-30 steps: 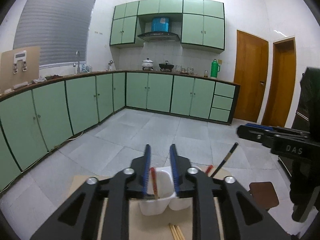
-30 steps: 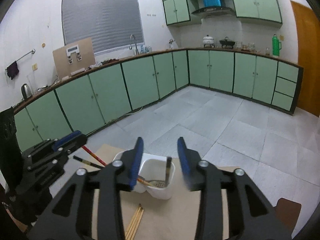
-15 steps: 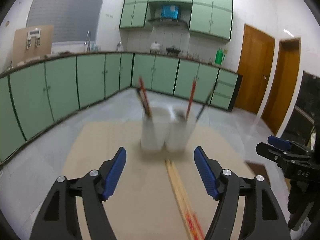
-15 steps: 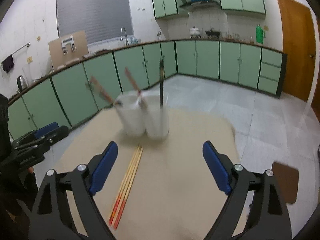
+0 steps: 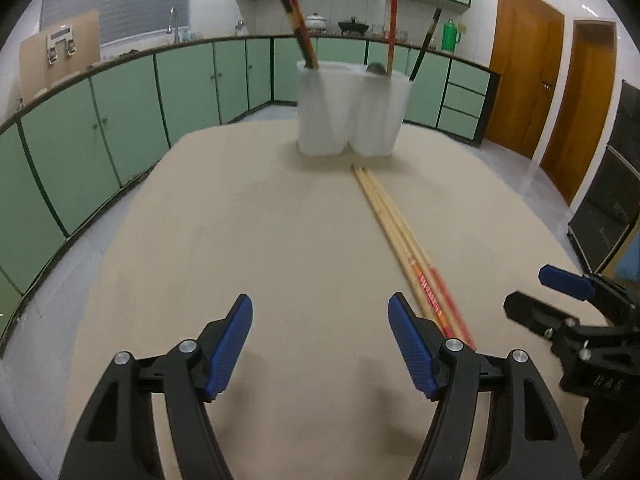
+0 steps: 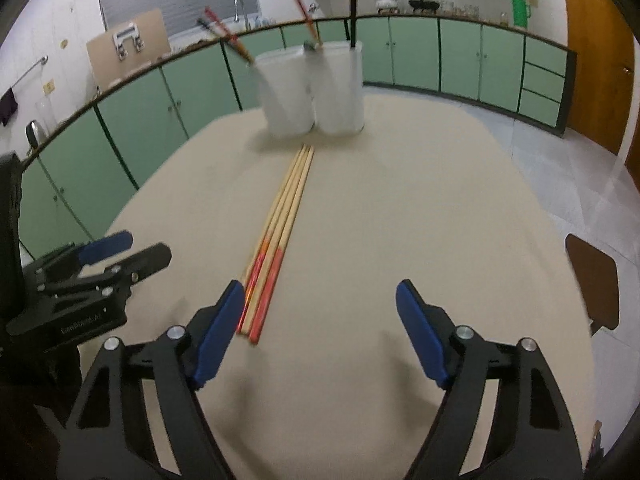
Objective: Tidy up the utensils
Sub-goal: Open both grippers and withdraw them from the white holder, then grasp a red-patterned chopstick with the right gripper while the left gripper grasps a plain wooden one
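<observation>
A white two-compartment utensil holder (image 5: 354, 110) (image 6: 314, 90) stands at the far end of the beige table (image 5: 260, 248) with several chopsticks upright in it. A bundle of wooden chopsticks with red ends (image 5: 400, 236) (image 6: 280, 216) lies flat on the table, pointing at the holder. My left gripper (image 5: 320, 344) is open and empty, low over the table, with the bundle's red ends by its right finger. My right gripper (image 6: 320, 328) is open and empty, with the red ends by its left finger. Each gripper shows at the other view's edge.
The table edge curves round on both sides above a grey tiled floor. Green kitchen cabinets (image 5: 120, 112) line the walls. A brown stool (image 6: 592, 280) stands right of the table. Wooden doors (image 5: 528, 80) are at the right.
Both grippers have opened wide and pulled back from above the holder, dropping low over the near part of the table. The left gripper let go of a red chopstick into the holder.
</observation>
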Available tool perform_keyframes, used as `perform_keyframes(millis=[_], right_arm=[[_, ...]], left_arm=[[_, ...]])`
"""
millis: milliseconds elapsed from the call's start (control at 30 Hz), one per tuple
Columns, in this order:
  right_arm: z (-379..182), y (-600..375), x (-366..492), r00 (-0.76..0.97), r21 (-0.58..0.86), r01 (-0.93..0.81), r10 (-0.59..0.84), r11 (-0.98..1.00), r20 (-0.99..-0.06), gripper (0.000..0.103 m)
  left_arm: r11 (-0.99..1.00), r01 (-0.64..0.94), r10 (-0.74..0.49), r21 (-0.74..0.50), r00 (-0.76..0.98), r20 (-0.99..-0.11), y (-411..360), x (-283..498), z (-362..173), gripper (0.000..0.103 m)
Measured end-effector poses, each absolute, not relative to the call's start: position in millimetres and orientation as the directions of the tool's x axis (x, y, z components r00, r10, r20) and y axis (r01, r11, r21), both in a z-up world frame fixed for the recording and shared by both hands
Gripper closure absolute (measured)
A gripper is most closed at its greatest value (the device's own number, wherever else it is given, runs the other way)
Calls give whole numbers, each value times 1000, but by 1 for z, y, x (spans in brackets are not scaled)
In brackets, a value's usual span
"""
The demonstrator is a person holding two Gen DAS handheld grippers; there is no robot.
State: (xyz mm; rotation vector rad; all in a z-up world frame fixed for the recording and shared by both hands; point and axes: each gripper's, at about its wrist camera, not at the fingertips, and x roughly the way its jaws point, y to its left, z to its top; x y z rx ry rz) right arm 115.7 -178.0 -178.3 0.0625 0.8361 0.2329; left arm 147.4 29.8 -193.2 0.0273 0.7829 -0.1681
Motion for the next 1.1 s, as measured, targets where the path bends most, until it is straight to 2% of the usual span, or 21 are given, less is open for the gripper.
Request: perform_keyframes(millis=[233, 600, 733, 833, 900, 1000, 1067, 1100], right_arm=[[-193, -165, 116, 608, 132, -203, 230, 970, -760, 38], [-199, -161, 119, 590, 100, -202, 202, 974, -781, 41], [-198, -164, 120, 603, 20, -168, 119, 986, -789, 45], [-198, -173, 120, 602, 45, -162, 134, 986, -787, 48], [-198, -175, 119, 597, 67, -172, 158, 983, -786, 54], [-199, -170, 118, 585, 101, -210, 208, 973, -784, 70], [-199, -165, 117, 579, 113, -233, 231, 966, -782, 86], [-199, -163, 116, 576, 118, -244, 241, 963, -781, 90]], left_arm=[[987, 158, -137, -38, 683, -717, 34, 144, -198, 34], [986, 162, -148, -50, 678, -720, 30, 147, -199, 34], [986, 162, -145, -46, 679, -720, 29, 146, -199, 33], [986, 158, -144, -47, 679, -720, 30, 146, -199, 33], [986, 160, -148, -53, 676, -722, 30, 145, -199, 32], [984, 168, -156, -56, 670, -726, 27, 144, -200, 32], [983, 178, -160, -53, 666, -729, 23, 143, -201, 32], [981, 186, -164, -52, 662, -732, 20, 142, -202, 32]])
